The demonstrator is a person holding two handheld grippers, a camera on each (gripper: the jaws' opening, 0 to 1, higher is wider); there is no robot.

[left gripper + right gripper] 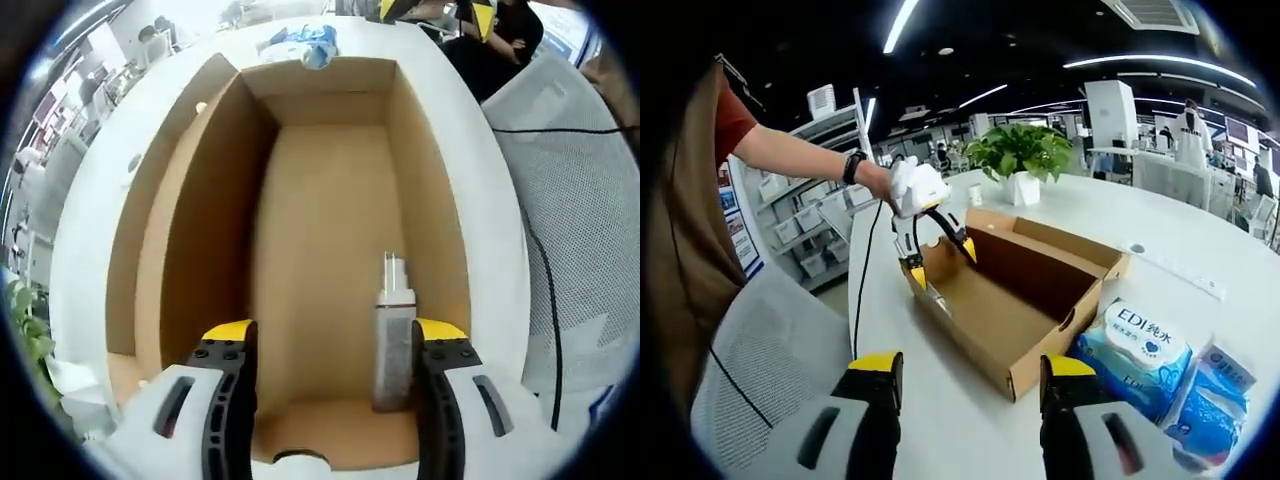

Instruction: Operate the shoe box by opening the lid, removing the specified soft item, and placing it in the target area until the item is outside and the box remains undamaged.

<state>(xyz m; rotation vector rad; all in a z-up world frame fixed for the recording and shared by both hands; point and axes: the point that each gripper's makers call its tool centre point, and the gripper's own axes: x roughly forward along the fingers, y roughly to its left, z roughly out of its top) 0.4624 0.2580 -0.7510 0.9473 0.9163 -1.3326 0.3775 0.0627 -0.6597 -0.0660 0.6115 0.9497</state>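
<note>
- Box: brown cardboard shoe box (pixel 1025 300) sits open on the white round table (pixel 1200 240), lid flap folded out along one long side
- Left gripper (pixel 330 345), white with black jaws and yellow tips, hangs over one end of the box; jaws spread wide, nothing pinched; in the right gripper view it (pixel 938 262) is held by a person's hand at the box's far end
- Inside the box, a small grey bottle-like item with a white cap (pixel 394 335) lies on the floor just beside the right wall; cannot tell what it is
- Right gripper (pixel 965 380) hovers short of the box's near end, jaws apart, empty
- White-and-blue wet wipe pack (pixel 1135 355) and a second blue soft pack (pixel 1220 400) lie on the table just beside the box
- Green potted plant (pixel 1018 155) stands on the table beyond the box
</note>
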